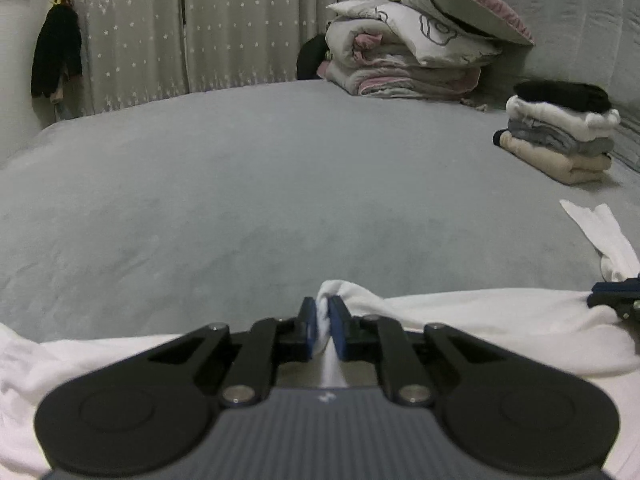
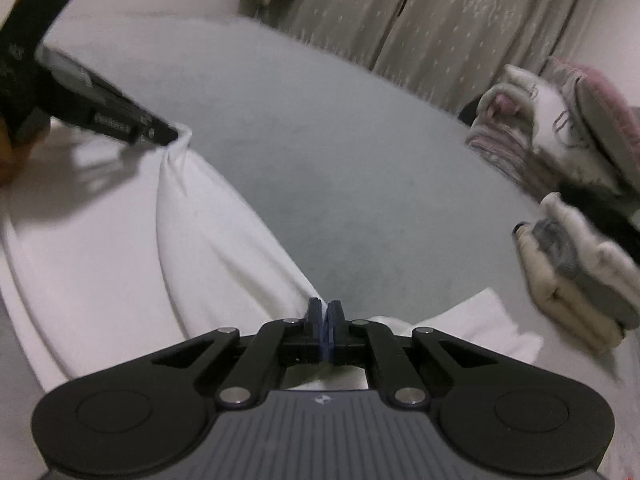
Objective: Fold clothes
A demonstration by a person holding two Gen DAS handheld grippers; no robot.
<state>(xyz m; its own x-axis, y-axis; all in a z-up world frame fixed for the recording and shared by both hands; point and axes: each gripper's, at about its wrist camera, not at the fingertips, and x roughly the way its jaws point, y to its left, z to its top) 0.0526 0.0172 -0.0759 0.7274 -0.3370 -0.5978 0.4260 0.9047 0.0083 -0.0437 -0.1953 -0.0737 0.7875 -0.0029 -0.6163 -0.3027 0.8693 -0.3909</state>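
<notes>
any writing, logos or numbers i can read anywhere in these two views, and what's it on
No readable words or numbers in either view.
Small pale logo mark, a symbol with no letters, on the grey body of the left gripper.
The same mark on the body of the right gripper.
Pale marks on the side of the left gripper as the right wrist view shows it: too blurred to read.
Folded clothes stack and white garment: no print visible.

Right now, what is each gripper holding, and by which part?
Both pinch the white garment along its far edge: left gripper on a bunched fold, right gripper further along the same edge.
</notes>
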